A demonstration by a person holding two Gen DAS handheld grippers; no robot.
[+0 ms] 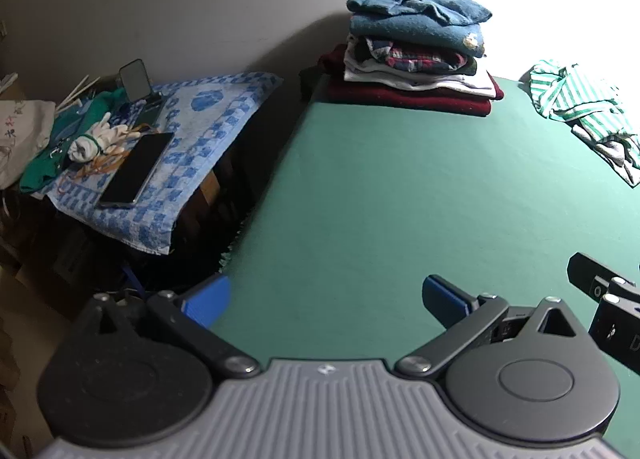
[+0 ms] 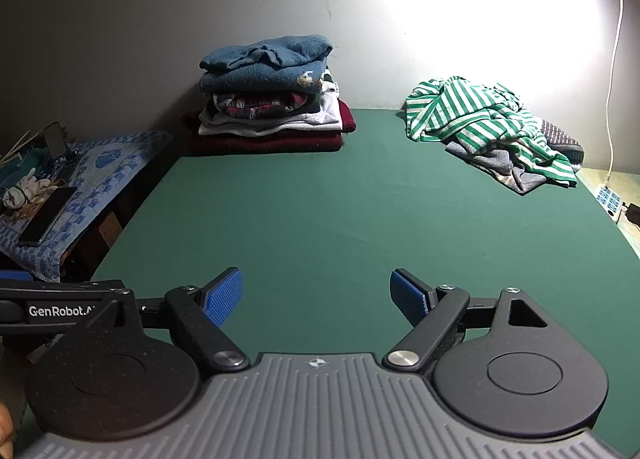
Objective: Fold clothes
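Note:
A stack of folded clothes (image 2: 272,99), blue sweater on top and dark red at the bottom, stands at the far left of the green table (image 2: 320,219); it also shows in the left wrist view (image 1: 416,55). A crumpled green-and-white striped garment (image 2: 484,123) lies on other unfolded clothes at the far right, also in the left wrist view (image 1: 580,107). My left gripper (image 1: 326,299) is open and empty over the table's near left edge. My right gripper (image 2: 316,295) is open and empty over the near table.
A side table with a blue-and-white towel (image 1: 192,147) stands left of the green table, holding a phone (image 1: 136,169), white gloves (image 1: 96,139) and a small stand. A power strip (image 2: 610,199) and white cable lie on the floor at right. A wall runs behind.

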